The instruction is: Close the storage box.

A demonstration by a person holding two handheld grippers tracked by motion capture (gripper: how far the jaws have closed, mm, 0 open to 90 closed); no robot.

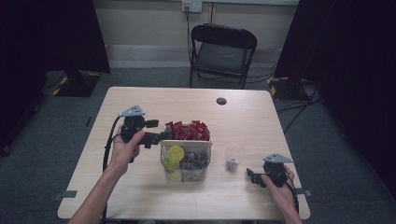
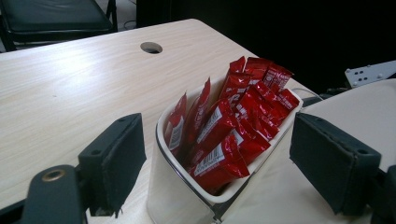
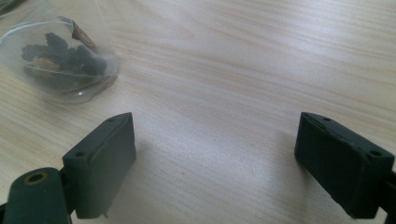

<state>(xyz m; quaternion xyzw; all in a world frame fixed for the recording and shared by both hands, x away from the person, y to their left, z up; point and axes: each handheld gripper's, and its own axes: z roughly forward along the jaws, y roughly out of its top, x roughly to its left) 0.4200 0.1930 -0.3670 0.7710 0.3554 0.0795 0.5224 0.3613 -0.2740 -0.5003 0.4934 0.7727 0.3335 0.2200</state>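
From the high view, the left gripper is held level at the far left corner of a clear divided container that stands mid-table, its far compartment packed with red sauce packets and its near part holding yellow lids and dark pieces that are too small to name. The right gripper rests low near the table's right front edge, with a small clear cup just beyond it, apart from the container. A folding chair stands behind the table. In the left gripper view, the two black jaws stand apart on either side of the container's white-rimmed corner; the pads do not press on it, so the gripper is released, and the red packets stand upright and crowded inside. In the right gripper view, the jaws are spread wide over bare wood with nothing between them, and the clear cup, holding dark lumps, sits ahead to the upper left, clear of the jaws.
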